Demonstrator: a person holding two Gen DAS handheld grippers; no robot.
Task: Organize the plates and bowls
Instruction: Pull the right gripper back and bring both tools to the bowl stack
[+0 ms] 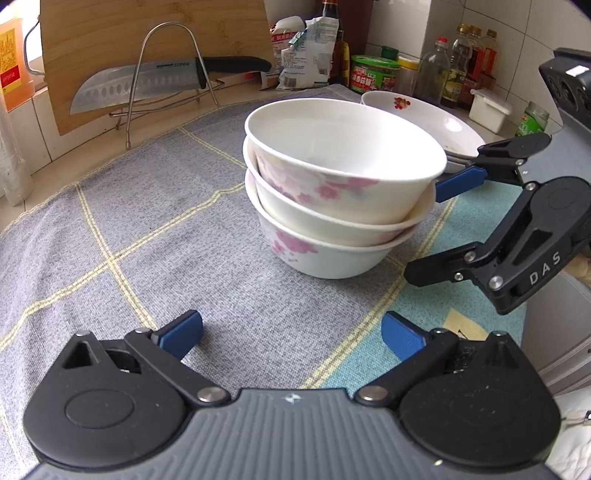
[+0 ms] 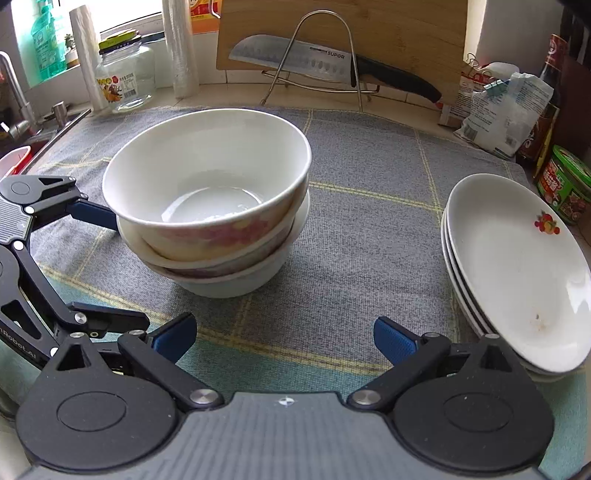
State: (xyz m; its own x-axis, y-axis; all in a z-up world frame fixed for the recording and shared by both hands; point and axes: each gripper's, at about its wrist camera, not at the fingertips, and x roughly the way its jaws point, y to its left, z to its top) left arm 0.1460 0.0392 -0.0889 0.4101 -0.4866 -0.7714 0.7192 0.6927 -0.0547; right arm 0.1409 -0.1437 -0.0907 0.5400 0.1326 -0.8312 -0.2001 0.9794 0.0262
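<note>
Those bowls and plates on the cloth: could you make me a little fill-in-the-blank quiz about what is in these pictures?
1. The stack of bowls holds ____ bowls.
2. The stack of plates lies to the ____ of the bowls in the right wrist view.
3. Both the left gripper and the right gripper have their jaws ____.
4. Behind the bowls, the knife rests in a wire rack against a wooden ____.

Missing words: three; right; open; cutting board

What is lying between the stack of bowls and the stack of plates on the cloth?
Nothing: in the right wrist view, only bare checked cloth separates the stack of bowls from the stack of plates.
</note>
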